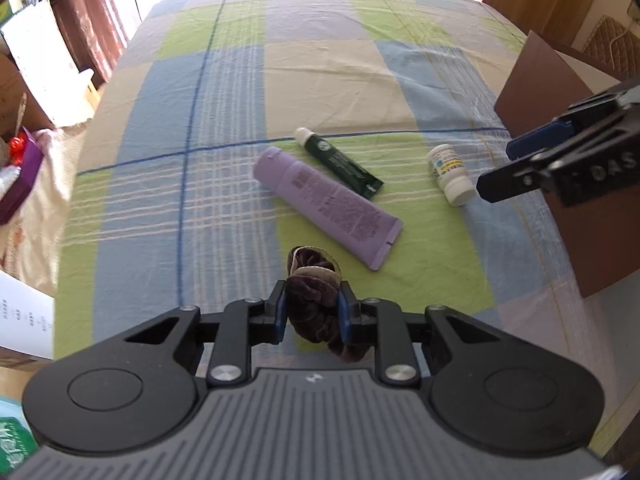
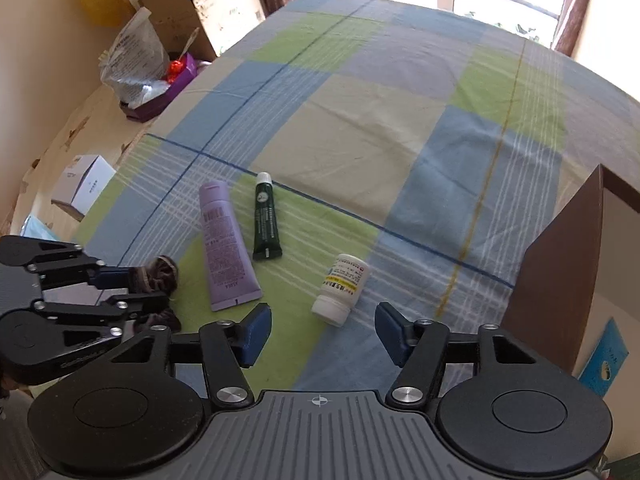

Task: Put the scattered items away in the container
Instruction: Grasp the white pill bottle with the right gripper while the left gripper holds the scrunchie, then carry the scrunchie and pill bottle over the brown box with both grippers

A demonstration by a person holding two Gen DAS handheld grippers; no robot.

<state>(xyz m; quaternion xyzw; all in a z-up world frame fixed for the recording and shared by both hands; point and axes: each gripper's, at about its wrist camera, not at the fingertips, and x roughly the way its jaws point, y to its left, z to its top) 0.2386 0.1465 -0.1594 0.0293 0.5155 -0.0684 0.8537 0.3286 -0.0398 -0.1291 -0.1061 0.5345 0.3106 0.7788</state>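
Left wrist view
Left gripper [image 1: 311, 314]: its blue pads are clamped on a dark purple velvet scrunchie [image 1: 316, 304], which bulges out between and below them.
Purple tube [image 1: 328, 204]: lies flat on the checked bedsheet [image 1: 224, 120], just ahead of the scrunchie, its crimped end nearest the camera.
Green tube [image 1: 340, 160]: lies beside the purple tube, white cap pointing away.
White pill bottle [image 1: 450, 174]: lies on its side to the right of both tubes.
Right gripper [image 1: 516, 164]: enters from the right edge, its tips close by the bottle.
Brown box [image 1: 536, 84]: stands at the right edge of the bed.

Right wrist view
Right gripper [image 2: 320, 332]: jaws spread wide with nothing between them, hanging just short of the white pill bottle [image 2: 342, 288].
Left gripper [image 2: 132, 286]: seen at left, closed on the scrunchie [image 2: 158, 276].
Purple tube [image 2: 226, 244] and green tube [image 2: 266, 218]: side by side, between scrunchie and bottle.
Brown box [image 2: 556, 276]: open at the top, at right, well apart from the tubes.
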